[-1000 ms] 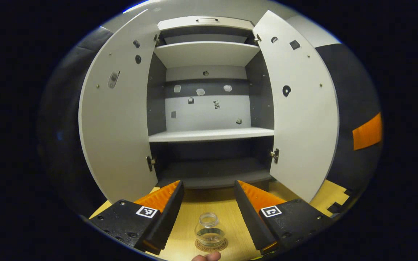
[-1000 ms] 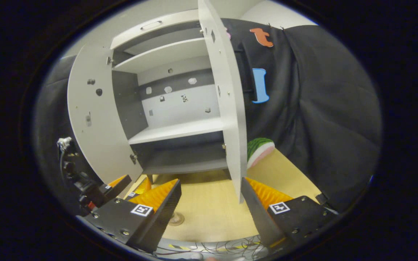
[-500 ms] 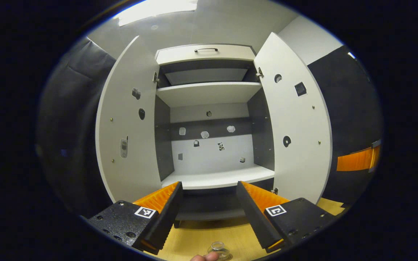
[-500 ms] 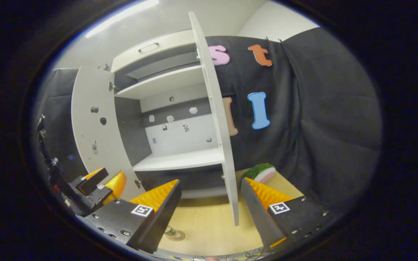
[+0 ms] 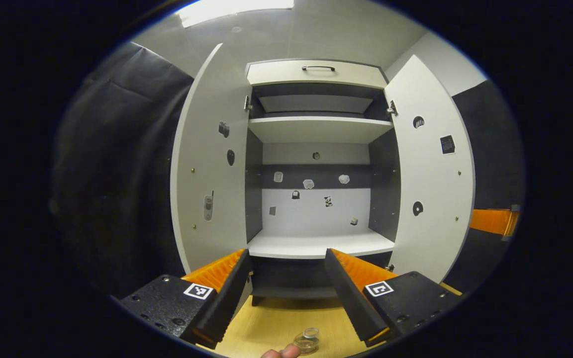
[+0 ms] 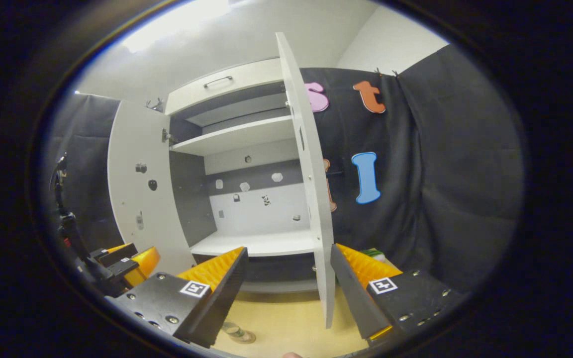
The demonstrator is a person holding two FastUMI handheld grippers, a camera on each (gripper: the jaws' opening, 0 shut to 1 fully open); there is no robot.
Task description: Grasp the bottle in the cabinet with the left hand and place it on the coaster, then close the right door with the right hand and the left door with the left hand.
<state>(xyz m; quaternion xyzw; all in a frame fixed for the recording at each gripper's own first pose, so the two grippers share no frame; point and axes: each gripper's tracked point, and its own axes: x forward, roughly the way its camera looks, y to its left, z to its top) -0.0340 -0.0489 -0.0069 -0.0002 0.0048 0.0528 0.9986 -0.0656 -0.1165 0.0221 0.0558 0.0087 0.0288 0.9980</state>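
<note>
Since a second ago I have lifted both grippers: the bottle (image 5: pixel 308 341) has slid from between my left jaws to the very bottom edge of the left gripper view, and the cabinet (image 5: pixel 316 174) now sits lower and fuller ahead of me.

The left gripper (image 5: pixel 286 293) has its jaws spread wide with nothing between them. Just below them the small clear bottle stands upright on the wooden table (image 5: pixel 276 323); the coaster (image 6: pixel 242 338) under it shows as a round disc in the right gripper view, where the bottle (image 6: pixel 232 330) sits low beside my left finger. A fingertip (image 5: pixel 281 353) shows at the bottom edge beside the bottle.

The right gripper (image 6: pixel 289 293) also has its jaws spread and empty. The edge of the right door (image 6: pixel 311 199) stands open between those jaws, close to the right-hand finger; I cannot tell whether they touch. To the far left of that view I see the left gripper (image 6: pixel 122 256), well clear of the door.

Beyond, both doors stand open; the left door (image 5: pixel 212 174) swings out wide. The cabinet's shelves (image 5: pixel 316 246) are bare. Something green (image 6: pixel 373 253) lies on the table behind the right door, against the black cloth.
</note>
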